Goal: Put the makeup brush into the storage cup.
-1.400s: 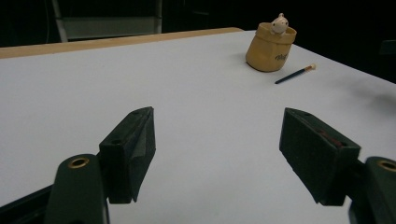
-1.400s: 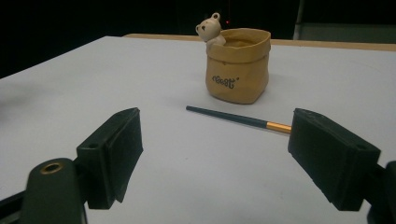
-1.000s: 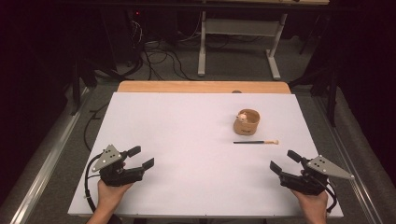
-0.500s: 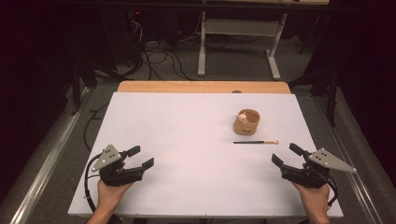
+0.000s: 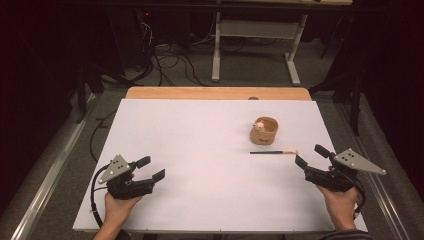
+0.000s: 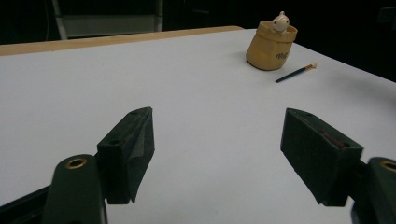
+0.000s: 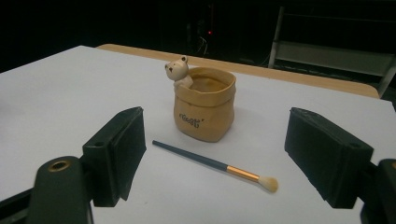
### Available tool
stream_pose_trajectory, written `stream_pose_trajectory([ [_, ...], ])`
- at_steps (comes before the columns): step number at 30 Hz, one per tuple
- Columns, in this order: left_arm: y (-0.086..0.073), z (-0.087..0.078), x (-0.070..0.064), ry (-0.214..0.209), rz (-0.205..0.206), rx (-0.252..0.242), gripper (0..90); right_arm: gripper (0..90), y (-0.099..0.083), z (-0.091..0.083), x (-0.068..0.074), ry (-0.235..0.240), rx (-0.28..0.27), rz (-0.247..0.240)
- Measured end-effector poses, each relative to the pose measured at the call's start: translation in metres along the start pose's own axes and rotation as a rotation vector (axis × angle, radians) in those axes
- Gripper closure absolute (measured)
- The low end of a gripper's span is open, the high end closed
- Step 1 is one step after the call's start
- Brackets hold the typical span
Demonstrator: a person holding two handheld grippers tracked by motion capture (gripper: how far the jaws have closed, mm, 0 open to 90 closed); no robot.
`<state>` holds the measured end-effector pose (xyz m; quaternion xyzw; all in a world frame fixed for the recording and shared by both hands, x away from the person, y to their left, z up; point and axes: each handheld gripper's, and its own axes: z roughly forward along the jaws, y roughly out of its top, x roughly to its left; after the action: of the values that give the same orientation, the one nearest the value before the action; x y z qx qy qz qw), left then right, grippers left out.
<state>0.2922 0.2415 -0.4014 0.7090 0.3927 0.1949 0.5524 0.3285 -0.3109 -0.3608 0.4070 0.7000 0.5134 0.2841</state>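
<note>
1. My left gripper (image 5: 150, 169) sits at the near left of the desk (image 5: 190, 145), held in my left hand (image 5: 119, 210). Its fingers (image 6: 127, 149) stand wide apart and hold nothing; bare white surface lies between them.
2. My right gripper (image 5: 311, 156) is at the near right, held in my right hand (image 5: 340, 202). Its fingers (image 7: 116, 151) are also spread wide and grip nothing.
3. Just ahead of my right gripper lies a small brush (image 7: 215, 164) flat on the desk. In the right gripper view, its dark blue handle runs away to the left, a copper-coloured band follows, and the pale bristle tip points to the right. It lies in line with the gap between my right fingers but beyond them, touching neither.
4. Just behind the brush stands a tan pot (image 7: 203, 112) shaped like a sack with a rolled rim, upright, with small lettering on its front. The brush lies close before it without touching it.
5. A little cream bear figure (image 7: 177, 71) peeks over the pot's rim on its left side in the right gripper view. What I can see of the pot's inside looks bare; its bottom is hidden from me.
6. At the far edge, a strip of wooden tabletop (image 5: 215, 93) shows beyond the white surface.
</note>
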Motion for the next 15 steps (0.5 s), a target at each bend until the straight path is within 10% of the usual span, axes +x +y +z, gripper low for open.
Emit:
stream_pose_trajectory([
  [15,0.0,0.001,0.0,-0.006,0.002,0.0,25.8,23.6,0.018,0.013,-0.009,-0.037,0.033,-0.022],
])
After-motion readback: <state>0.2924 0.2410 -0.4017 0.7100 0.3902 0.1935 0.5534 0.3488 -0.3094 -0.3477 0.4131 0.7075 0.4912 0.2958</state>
